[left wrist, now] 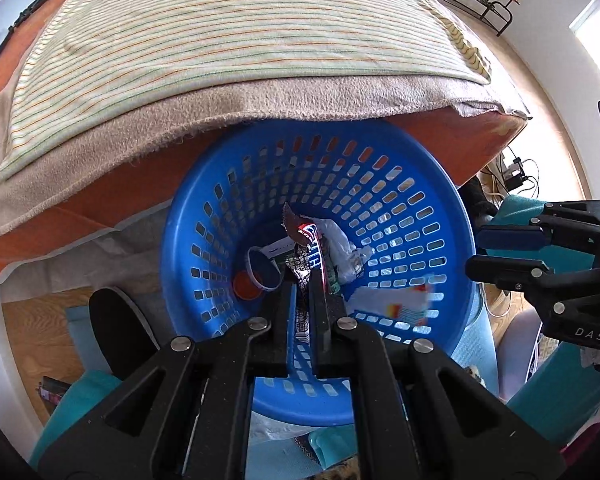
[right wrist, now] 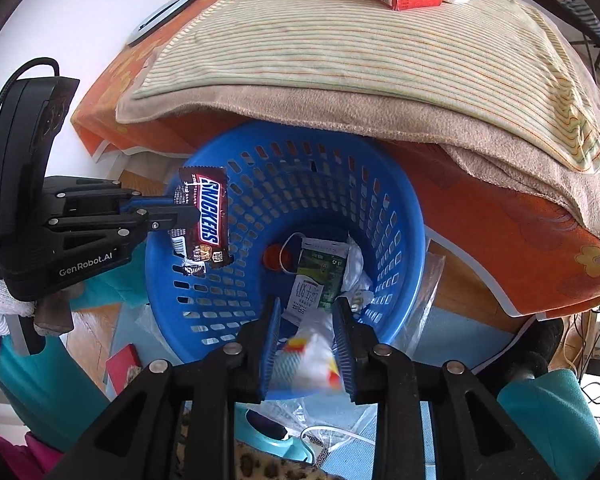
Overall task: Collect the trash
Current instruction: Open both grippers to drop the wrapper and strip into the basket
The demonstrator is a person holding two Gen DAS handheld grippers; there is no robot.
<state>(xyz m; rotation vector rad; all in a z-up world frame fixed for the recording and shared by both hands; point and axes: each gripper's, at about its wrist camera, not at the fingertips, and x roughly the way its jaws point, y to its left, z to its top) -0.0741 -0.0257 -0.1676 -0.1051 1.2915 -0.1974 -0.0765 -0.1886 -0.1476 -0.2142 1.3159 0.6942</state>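
Daylit room with bed
A striped blanket is spread over the orange bed; wood floor is seen below

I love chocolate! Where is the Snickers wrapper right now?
The Snickers wrapper is pinched in the left gripper, at the left of the right wrist view, hanging over the near-left rim of the blue basket, above the trash inside.
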